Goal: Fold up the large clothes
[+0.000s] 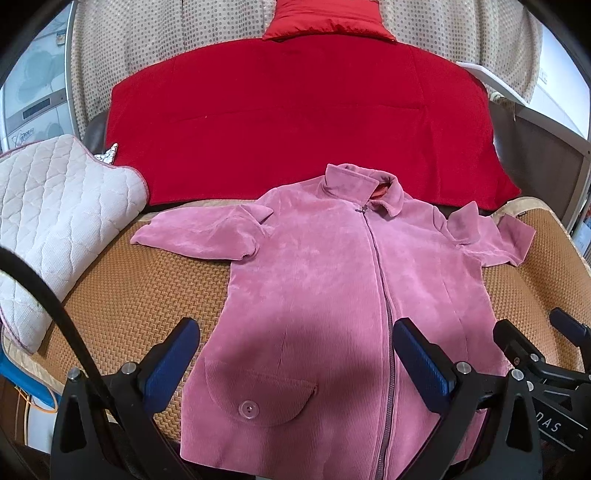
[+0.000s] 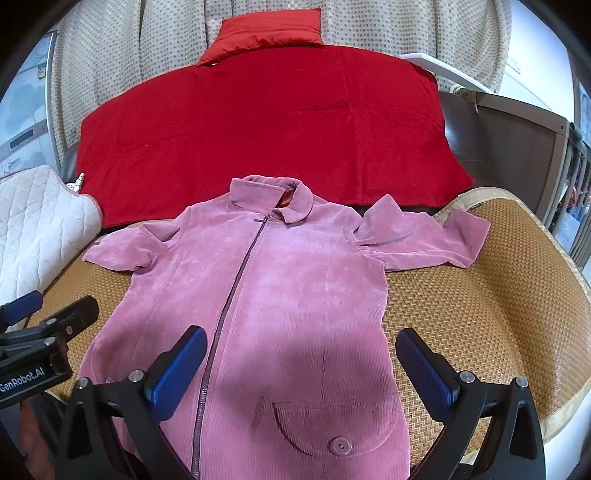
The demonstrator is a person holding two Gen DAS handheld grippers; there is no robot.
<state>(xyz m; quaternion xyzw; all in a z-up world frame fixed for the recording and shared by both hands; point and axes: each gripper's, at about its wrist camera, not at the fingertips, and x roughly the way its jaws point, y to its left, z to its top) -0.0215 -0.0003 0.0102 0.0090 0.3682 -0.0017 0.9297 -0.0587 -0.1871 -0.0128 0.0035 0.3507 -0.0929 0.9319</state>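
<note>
A pink corduroy coat (image 1: 332,280) lies flat, front up and zipped, on a woven mat (image 1: 140,295); it also shows in the right wrist view (image 2: 295,288). Both sleeves are spread sideways, with the collar at the far end. My left gripper (image 1: 295,354) is open above the coat's lower left part, over a buttoned pocket (image 1: 258,398). My right gripper (image 2: 301,365) is open above the lower right part, over the other pocket (image 2: 336,428). Neither holds anything. The right gripper shows at the right edge of the left wrist view (image 1: 535,339).
A red blanket (image 1: 303,122) and a red pillow (image 1: 325,18) lie beyond the collar. A white quilted cushion (image 1: 55,206) sits at the left. A dotted curtain (image 2: 147,44) hangs behind. A wooden crib rail (image 2: 561,166) stands at the right.
</note>
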